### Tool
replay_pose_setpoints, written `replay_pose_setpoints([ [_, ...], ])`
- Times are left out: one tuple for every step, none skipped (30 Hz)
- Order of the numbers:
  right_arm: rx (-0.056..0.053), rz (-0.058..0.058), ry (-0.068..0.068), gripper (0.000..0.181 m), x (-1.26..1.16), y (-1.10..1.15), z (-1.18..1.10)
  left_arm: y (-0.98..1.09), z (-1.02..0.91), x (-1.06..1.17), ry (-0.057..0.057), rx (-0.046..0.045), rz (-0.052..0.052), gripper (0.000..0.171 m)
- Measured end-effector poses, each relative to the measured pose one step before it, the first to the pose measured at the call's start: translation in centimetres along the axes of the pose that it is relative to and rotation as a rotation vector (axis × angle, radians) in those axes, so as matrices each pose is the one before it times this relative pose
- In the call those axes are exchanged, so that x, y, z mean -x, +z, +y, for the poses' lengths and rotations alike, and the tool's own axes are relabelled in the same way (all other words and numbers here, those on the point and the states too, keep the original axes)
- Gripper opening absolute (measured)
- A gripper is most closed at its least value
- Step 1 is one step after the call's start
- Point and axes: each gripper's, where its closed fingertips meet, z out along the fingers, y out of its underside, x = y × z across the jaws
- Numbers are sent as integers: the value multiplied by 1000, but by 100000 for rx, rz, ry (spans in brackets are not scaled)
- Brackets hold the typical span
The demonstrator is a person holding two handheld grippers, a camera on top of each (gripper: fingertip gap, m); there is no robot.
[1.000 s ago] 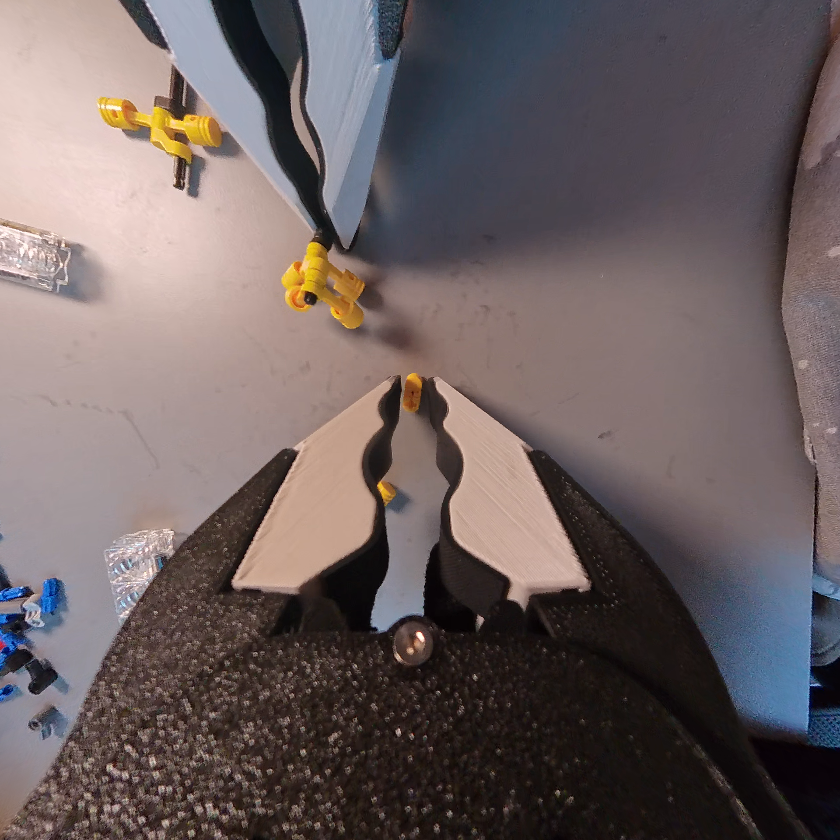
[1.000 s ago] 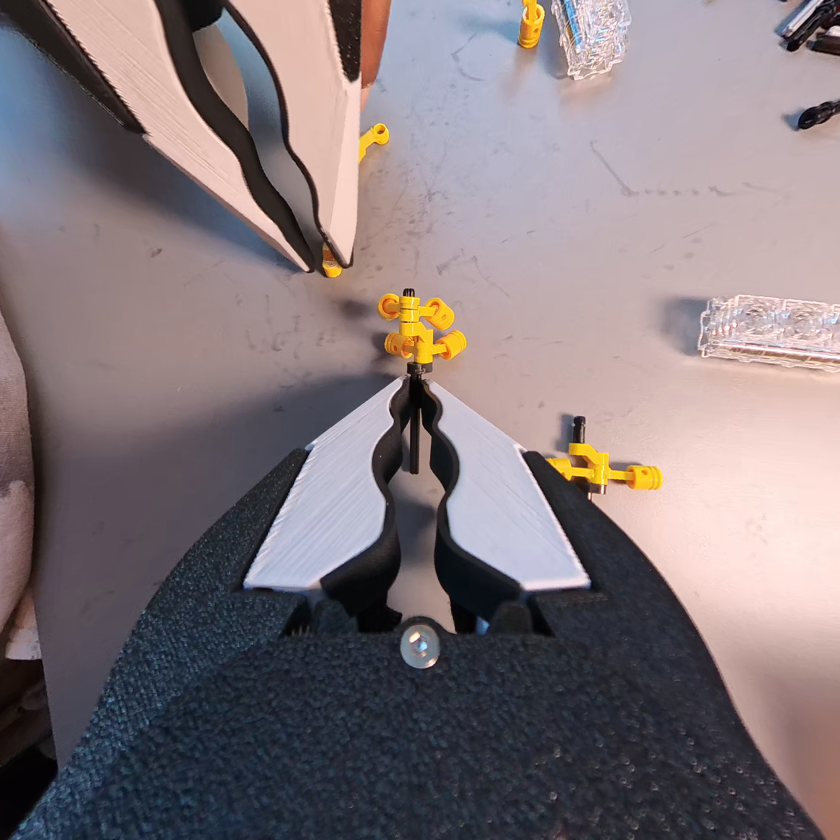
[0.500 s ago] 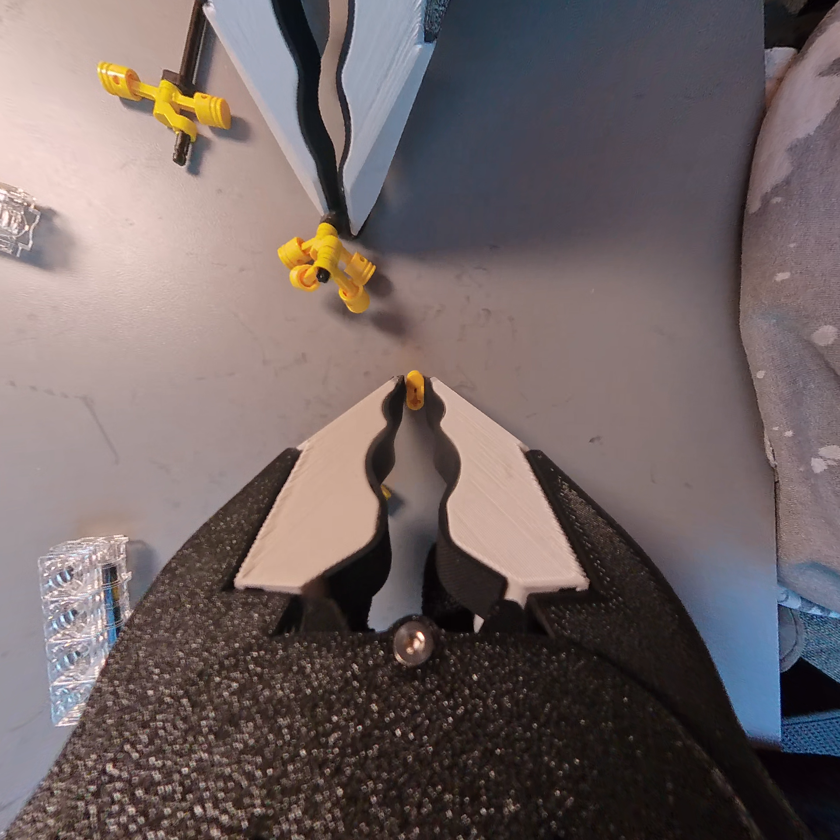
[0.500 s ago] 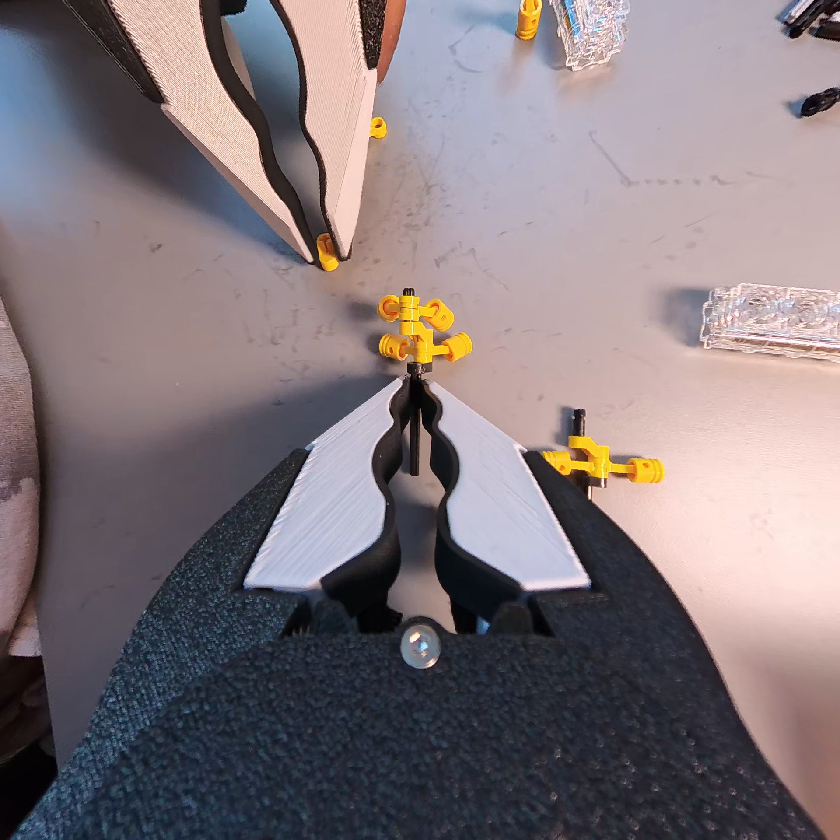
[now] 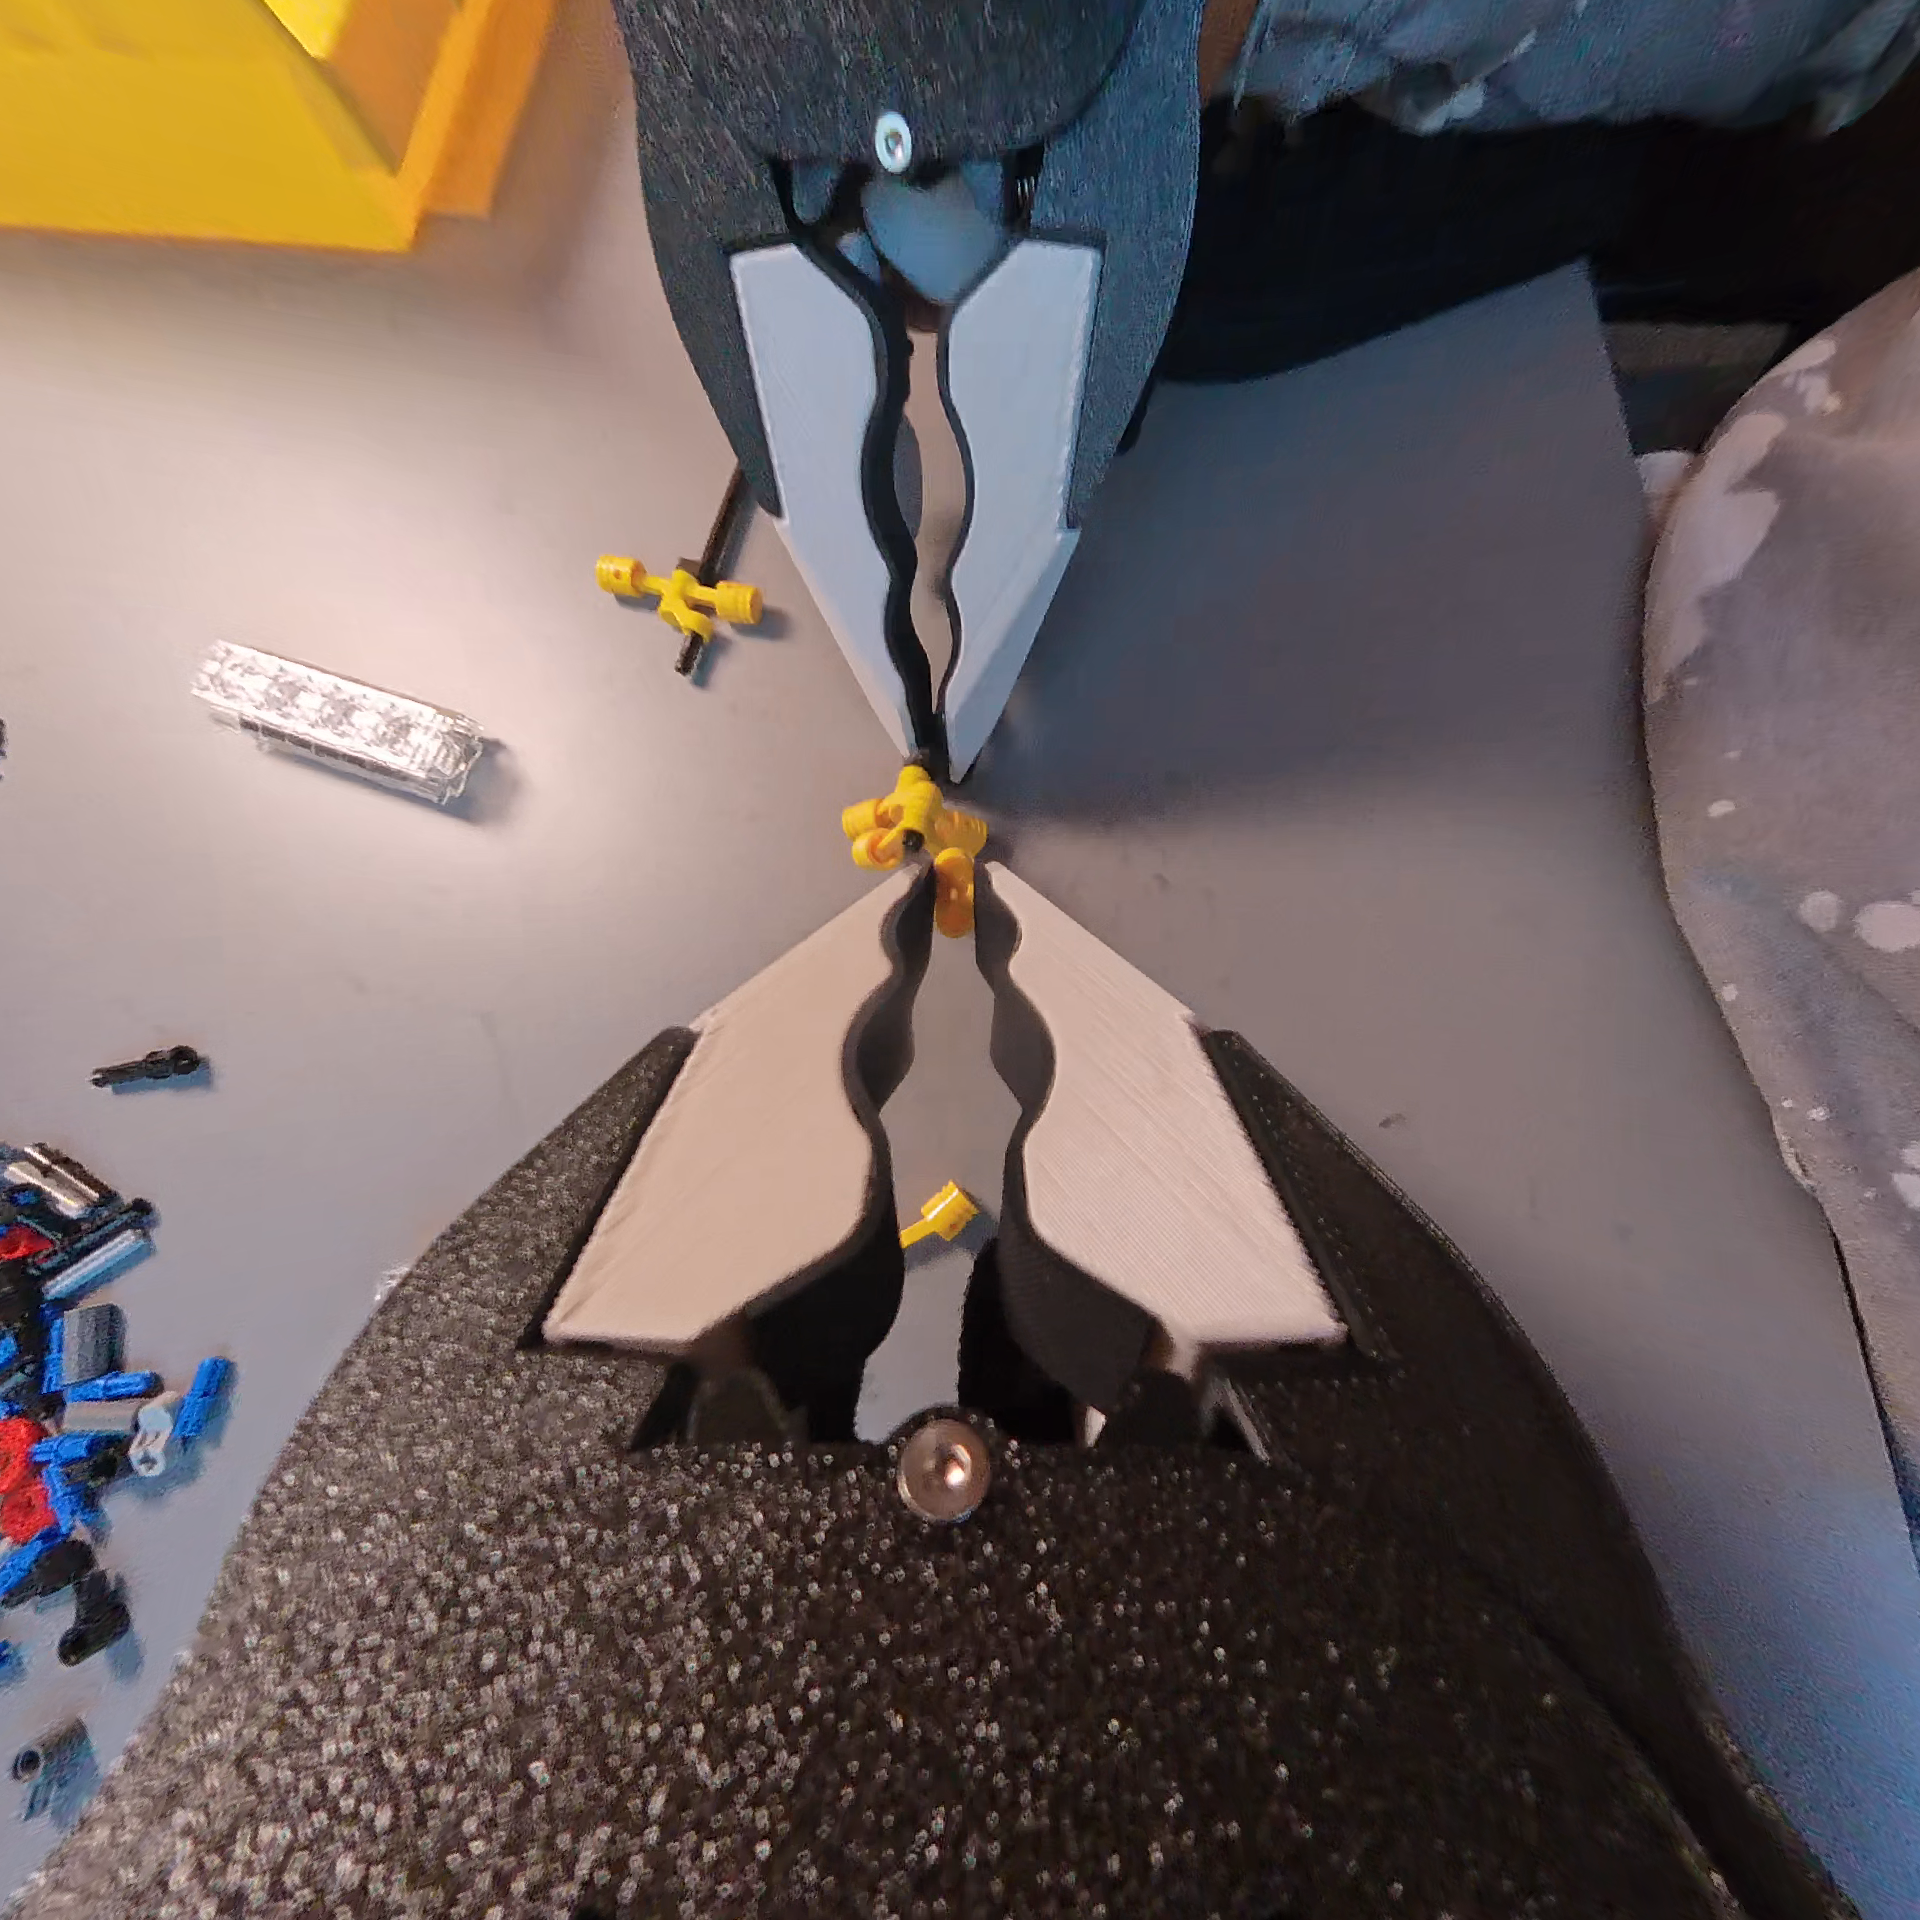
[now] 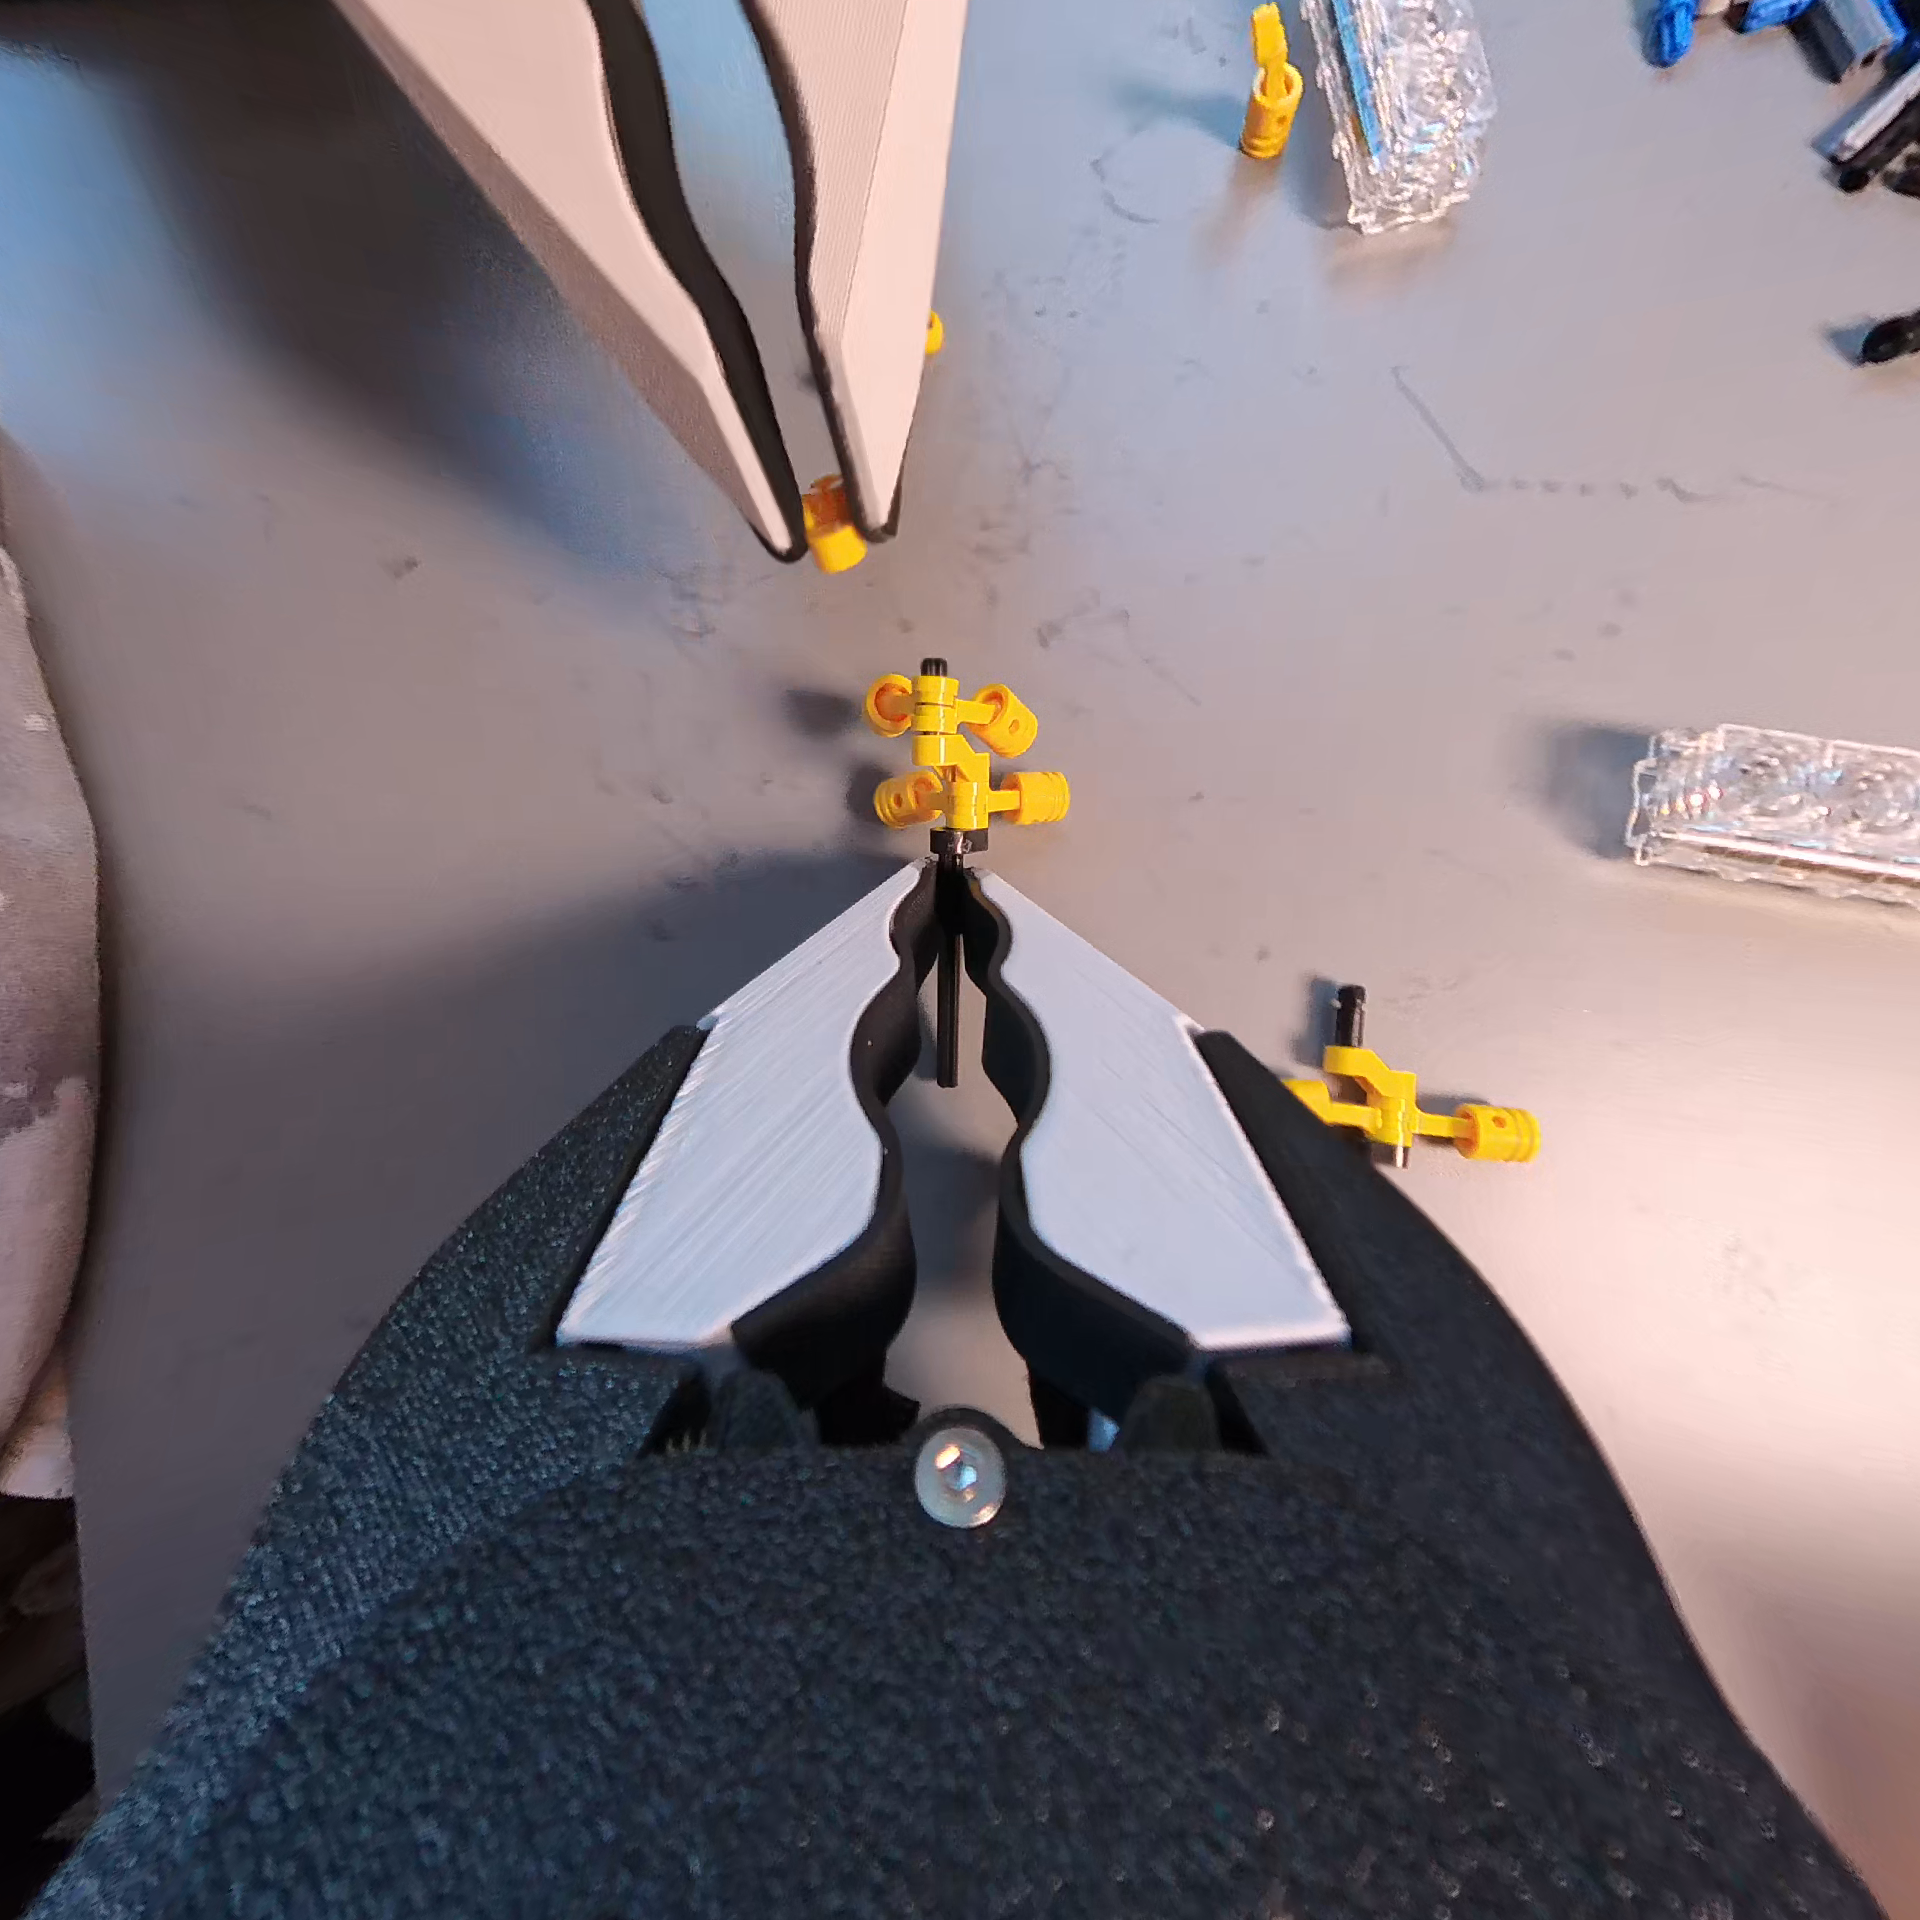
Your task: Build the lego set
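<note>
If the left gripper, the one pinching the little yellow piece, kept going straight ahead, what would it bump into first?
Probably the yellow piston assembly on the black axle held by the right gripper. The left gripper and its small yellow piece point almost straight at it, though the remaining gap is hard to judge.

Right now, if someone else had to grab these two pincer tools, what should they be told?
Left gripper: shut on a small yellow piece.
Right gripper: shut on the black axle carrying the yellow assembly, held above the table.
The piece is close to the assembly's far end but, in the right wrist view, not yet joined.
Done: two tiers of yellow parts sit on the axle.
Left: fit the piece on. A second axle subassembly, clear blocks and a pile of blue, red and black parts lie unused.
</note>
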Motion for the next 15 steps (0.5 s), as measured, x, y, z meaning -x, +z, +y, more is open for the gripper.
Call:
replay_pose_setpoints([
  [-727,-499,-1243,3,160,41,-182,-318,-335,66,-191,-2096,201,6],
  [-1201,-987,-1814,3,250,31,-238,-177,-175,44,122,-1691,18,6],
  [-1714,-1117,-1215,3,260,15,-303,-64,-41,-7,444,-1110,65,6],
  [-1864,-1372,-985,3,269,5,-305,3,34,-89,1056,-817,282,6],
  [-1618,-1241,-1041,3,216,14,-243,17,13,-195,1358,-817,586,6],
  [-1426,-1135,-1023,3,186,6,-195,-7,-72,-204,1365,-911,463,6],
  [-1849,-1642,-1019,3,251,-11,-253,-55,-159,-150,1686,-947,101,6],
  [-1821,-1403,-130,3,192,-7,-266,-114,-196,-127,1790,-838,55,6],
  [-1682,-1313,-531,3,176,-16,-245,-158,-217,-143,1737,-743,428,6],
  [-1579,-1530,-719,3,228,-14,-210,-185,-182,-131,1979,-512,360,6],
  [-1505,-1489,-470,3,216,-11,-212,-213,-186,-93,2254,-445,130,6],
  [-1404,-1642,-571,3,239,-1,-186,-230,-200,-100,2021,-629,297,6],
  [-1326,-1524,-595,3,245,-5,-174,-253,-225,-150,1714,-842,667,6],
  [-1149,-1389,-394,3,211,-3,-166,-230,-164,-122,1720,-490,537,6],
  [-1552,-1821,-281,3,273,-10,-224,-181,-102,-144,2050,-170,432,6],
])
